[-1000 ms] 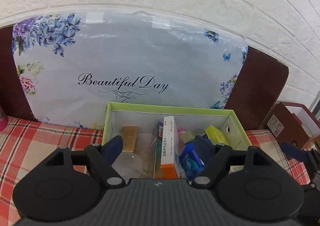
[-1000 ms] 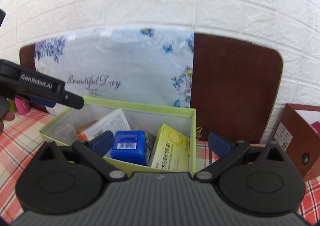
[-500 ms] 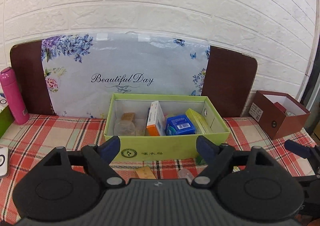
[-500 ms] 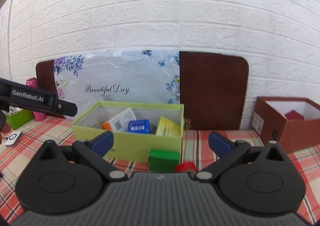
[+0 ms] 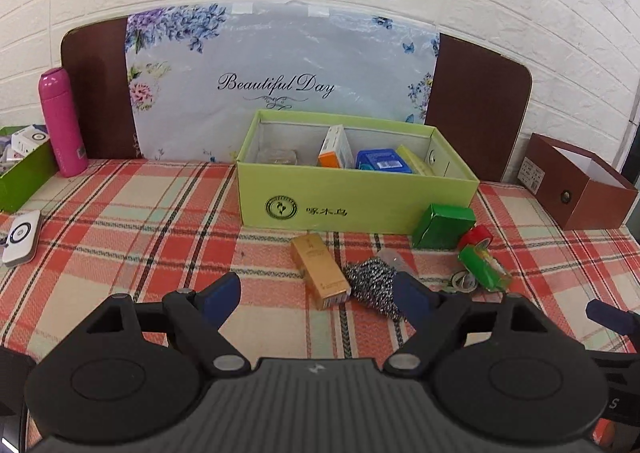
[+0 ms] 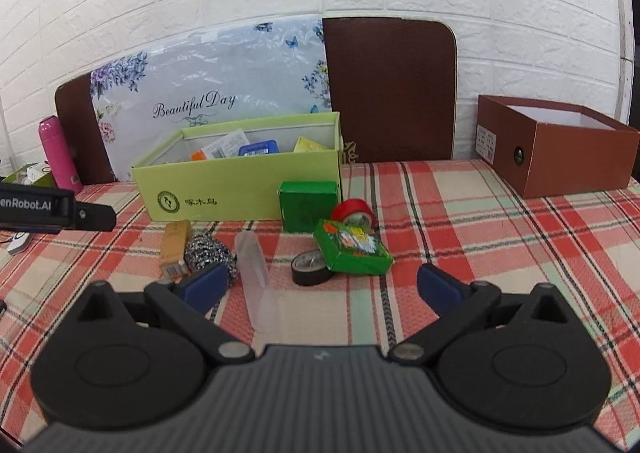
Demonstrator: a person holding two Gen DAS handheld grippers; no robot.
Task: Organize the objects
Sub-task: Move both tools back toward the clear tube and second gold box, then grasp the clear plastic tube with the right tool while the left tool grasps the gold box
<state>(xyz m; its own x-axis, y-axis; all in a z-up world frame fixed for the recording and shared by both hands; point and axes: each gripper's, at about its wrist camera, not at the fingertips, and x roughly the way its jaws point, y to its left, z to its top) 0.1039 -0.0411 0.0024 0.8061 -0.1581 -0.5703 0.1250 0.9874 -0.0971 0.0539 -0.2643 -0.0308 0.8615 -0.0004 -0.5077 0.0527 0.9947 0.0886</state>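
Item: sorting station, plaid tablecloth.

Change noted: both grippers have drawn back from above the light-green box toward the near edge of the cloth, so the loose items in front of it now show. The left gripper has just been opening its jaws; nothing sits between them. The right gripper is spread wide and empty. Judged: 1 deposit finished, next pick pending.

Already in the box: an orange-and-white carton, a blue packet, a yellow carton.

Still loose, in front of the box: gold carton, steel-wool scourer touching it, clear plastic case, green box, red tape roll, green printed packet, black tape roll.

Surroundings: brown box well to the right; pink flask at left.

Obstruction: the loose items crowd together, and the scourer may snag.
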